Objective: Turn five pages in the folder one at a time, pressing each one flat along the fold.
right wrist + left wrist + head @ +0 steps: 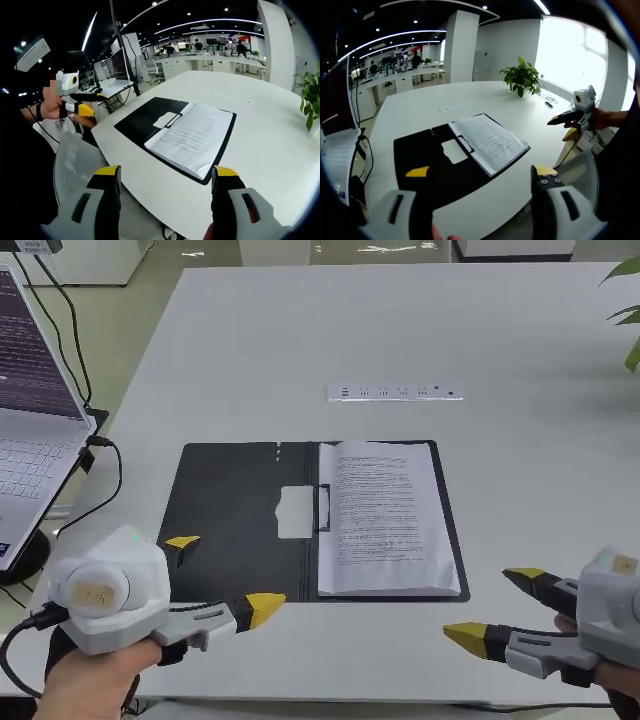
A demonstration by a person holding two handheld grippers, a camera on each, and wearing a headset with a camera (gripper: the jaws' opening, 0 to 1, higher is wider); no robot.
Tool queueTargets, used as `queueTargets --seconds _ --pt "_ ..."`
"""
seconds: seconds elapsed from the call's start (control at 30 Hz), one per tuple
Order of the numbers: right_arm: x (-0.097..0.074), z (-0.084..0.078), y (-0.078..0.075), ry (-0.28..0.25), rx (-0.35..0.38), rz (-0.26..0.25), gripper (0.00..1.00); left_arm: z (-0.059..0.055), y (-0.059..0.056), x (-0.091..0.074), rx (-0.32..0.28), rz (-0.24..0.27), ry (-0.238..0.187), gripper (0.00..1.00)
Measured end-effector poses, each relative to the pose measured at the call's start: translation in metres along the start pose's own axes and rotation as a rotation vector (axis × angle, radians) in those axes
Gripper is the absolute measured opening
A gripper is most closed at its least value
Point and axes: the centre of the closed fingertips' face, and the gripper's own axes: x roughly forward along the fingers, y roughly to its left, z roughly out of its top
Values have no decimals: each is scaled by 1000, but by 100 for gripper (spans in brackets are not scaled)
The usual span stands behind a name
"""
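two claws are held low over the near part of the desk. the left claw is held in a hand at the bottom left. its two yellow tips are set wide apart, and nothing is held between them. one tip is seen over the black left half of the folder, and the other is seen at the folder's near edge. whether the tips touch the folder cannot be told. the right claw is seen at the bottom right, near the folder's right corner but apart from it. its tips are spread wide too, and nothing is gripped.

the folder is laid open and flat in the middle of the desk. a thick stack of pages is kept on its right half. the top page is laid flat, and it is printed with lines of words too small to be read. the stack is held by a clip along the fold. a small white patch is seen on the black left half, just beside the clip.

a white power strip is laid behind the folder, apart from it. a laptop is opened at the left, and a black cable is hung by its side. green leaves of a plant are seen at the far right. in the left gripper view, a big room with more desks is seen far behind.
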Motion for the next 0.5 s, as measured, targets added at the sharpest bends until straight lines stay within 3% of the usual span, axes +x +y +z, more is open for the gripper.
queueTargets --seconds 0.5 --pt "2 5 -6 -4 7 -12 73 2 5 8 -6 -4 8 82"
